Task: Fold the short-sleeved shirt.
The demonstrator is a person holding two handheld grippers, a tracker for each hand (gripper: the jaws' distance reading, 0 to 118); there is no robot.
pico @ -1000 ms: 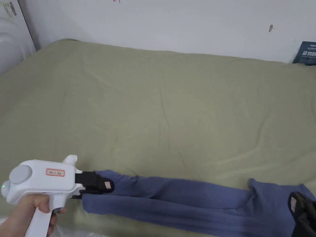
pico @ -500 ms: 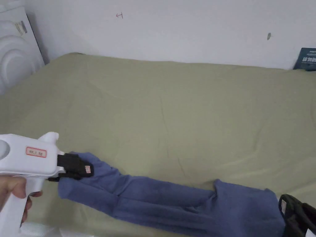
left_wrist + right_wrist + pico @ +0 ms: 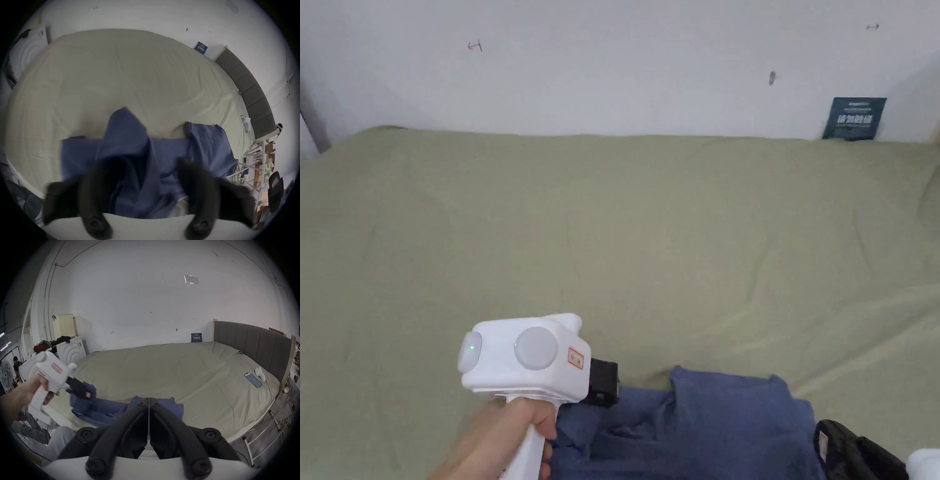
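Note:
The blue short-sleeved shirt (image 3: 725, 425) lies bunched at the near edge of the bed, with one part heaped up over the rest (image 3: 126, 133). My left gripper (image 3: 609, 382), held in a hand, hovers at the shirt's left end. Its jaws stand wide apart (image 3: 151, 162) with blue cloth lying between them, blurred by motion. From the right gripper view, the left gripper (image 3: 86, 394) is tilted down over the raised cloth (image 3: 110, 408). My right gripper (image 3: 148, 400) is shut, tips over the shirt's right part, no cloth seen between the jaws. It sits at the shirt's right edge (image 3: 831, 440).
The olive bed sheet (image 3: 650, 237) stretches broad and wrinkled beyond the shirt. A phone (image 3: 253, 380) and a small white object (image 3: 259, 374) lie near the grey headboard (image 3: 251, 344). A dark card (image 3: 855, 117) leans on the wall. A white washing machine (image 3: 71, 350) stands left.
My left gripper has carried the shirt's left end rightward toward the right end. The long stretched shirt is now a short bunched heap. The left jaws, earlier closed on the cloth, are now apart.

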